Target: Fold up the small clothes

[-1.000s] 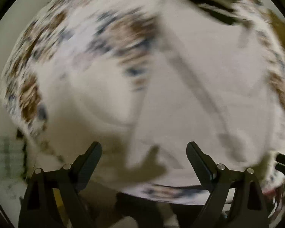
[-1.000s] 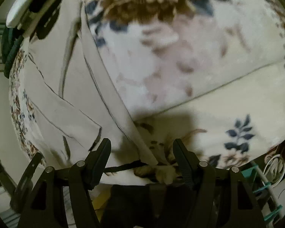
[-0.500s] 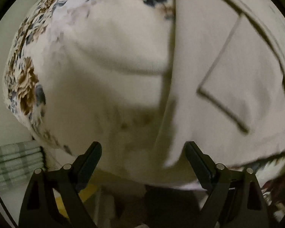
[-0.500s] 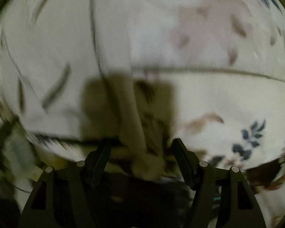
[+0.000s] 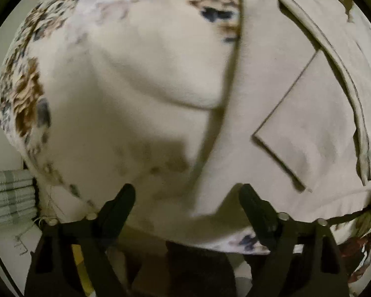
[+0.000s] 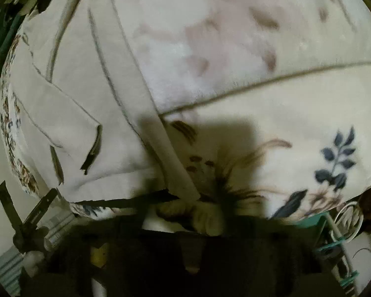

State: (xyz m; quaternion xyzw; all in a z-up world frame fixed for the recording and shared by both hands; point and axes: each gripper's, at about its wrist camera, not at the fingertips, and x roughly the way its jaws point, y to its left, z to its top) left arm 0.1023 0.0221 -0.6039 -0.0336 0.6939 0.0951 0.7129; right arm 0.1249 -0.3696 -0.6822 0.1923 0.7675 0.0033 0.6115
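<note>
A beige garment with a patch pocket lies flat on a floral blanket. In the left wrist view its near corner sits between my open left gripper's fingers, close to the blanket's near edge. In the right wrist view the garment lies at the left, its long edge running down to the bottom centre. The right gripper's fingers are not visible there, only the dark body at the bottom. The other gripper's finger shows at the garment's lower left corner.
The floral blanket covers a bed with a seam across it. A striped folded cloth lies at the lower left below the bed edge. A teal rack with white cables stands at the lower right.
Both views have steadied from blur. The left gripper has come in to the garment's near corner. The right gripper's fingers, spread open earlier, have dropped out of sight.
</note>
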